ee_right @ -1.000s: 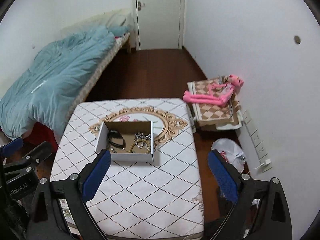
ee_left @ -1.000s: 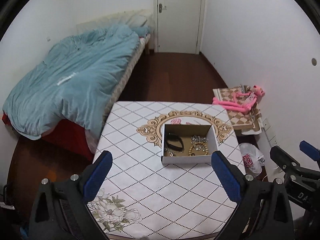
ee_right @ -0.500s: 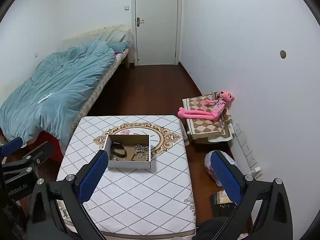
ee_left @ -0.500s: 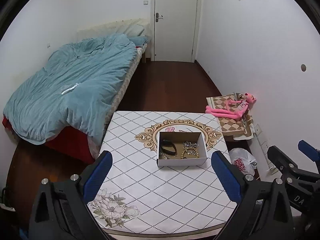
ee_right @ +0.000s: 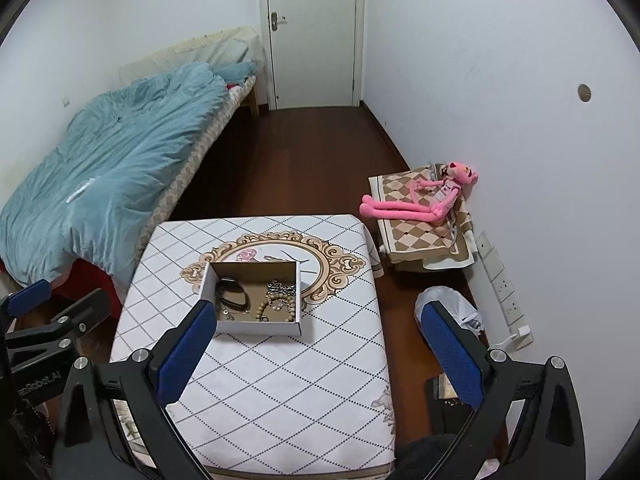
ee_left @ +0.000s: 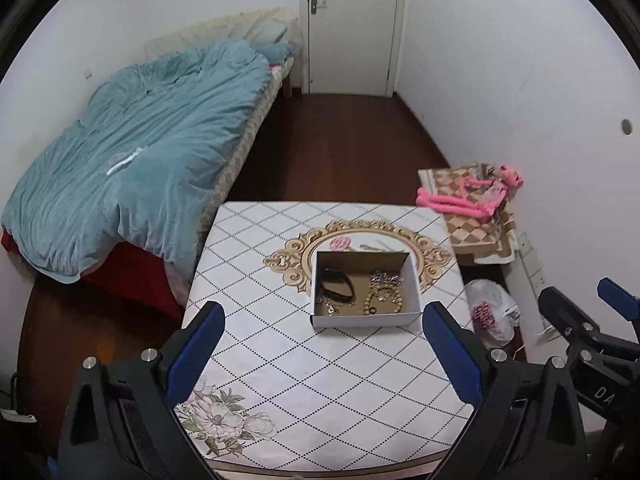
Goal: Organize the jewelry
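Note:
An open white cardboard box (ee_left: 366,318) with a brown inside stands on the patterned table (ee_left: 304,384). In it lie a black band (ee_left: 338,286), a silver chain (ee_left: 385,279) and a beaded bracelet (ee_left: 384,300). The box also shows in the right wrist view (ee_right: 256,326). My left gripper (ee_left: 324,344) is open and empty, held high above the table's near side. My right gripper (ee_right: 316,344) is open and empty, to the right of the left one, above the table's right edge.
A bed with a blue duvet (ee_left: 132,168) stands left of the table. A pink plush toy (ee_right: 416,204) lies on a checked cushion by the right wall. A white plastic bag (ee_right: 448,310) sits on the floor. A closed door (ee_right: 312,32) is at the far end.
Both views first pulled back and up from the table, then moved in again. The box now looks larger than half a second ago. Both grippers stayed open.

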A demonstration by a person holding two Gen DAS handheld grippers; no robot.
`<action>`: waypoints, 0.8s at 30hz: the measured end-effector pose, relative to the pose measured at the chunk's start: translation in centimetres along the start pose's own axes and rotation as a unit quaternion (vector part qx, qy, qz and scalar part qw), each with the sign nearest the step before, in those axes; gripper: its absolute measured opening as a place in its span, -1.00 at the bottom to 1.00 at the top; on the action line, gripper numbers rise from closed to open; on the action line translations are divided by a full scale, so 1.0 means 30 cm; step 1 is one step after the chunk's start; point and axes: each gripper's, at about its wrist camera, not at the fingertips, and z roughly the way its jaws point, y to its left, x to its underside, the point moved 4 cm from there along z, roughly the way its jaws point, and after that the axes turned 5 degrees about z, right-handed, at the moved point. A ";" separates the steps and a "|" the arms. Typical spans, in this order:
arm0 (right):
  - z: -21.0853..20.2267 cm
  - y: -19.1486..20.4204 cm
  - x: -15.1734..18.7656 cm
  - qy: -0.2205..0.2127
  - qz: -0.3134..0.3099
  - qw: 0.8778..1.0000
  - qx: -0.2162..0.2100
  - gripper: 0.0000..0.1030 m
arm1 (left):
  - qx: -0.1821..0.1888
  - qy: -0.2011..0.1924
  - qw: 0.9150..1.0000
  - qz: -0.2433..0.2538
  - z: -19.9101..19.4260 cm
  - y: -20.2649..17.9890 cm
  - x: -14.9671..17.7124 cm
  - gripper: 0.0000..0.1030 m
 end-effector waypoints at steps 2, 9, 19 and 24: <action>0.048 0.005 -0.016 0.013 -0.002 1.000 0.001 1.00 | -0.001 0.012 1.000 0.003 0.039 0.000 -0.014 0.96; 0.169 0.015 -0.079 0.044 -0.008 0.999 0.003 1.00 | 0.001 0.041 0.999 0.006 0.136 0.003 -0.063 0.96; 0.262 0.041 -0.108 0.070 -0.025 0.997 0.009 1.00 | -0.001 0.066 0.998 0.007 0.203 0.010 -0.082 0.96; 0.291 0.045 -0.095 0.081 -0.026 0.996 0.008 1.00 | -0.004 0.072 0.997 0.007 0.222 0.016 -0.081 0.96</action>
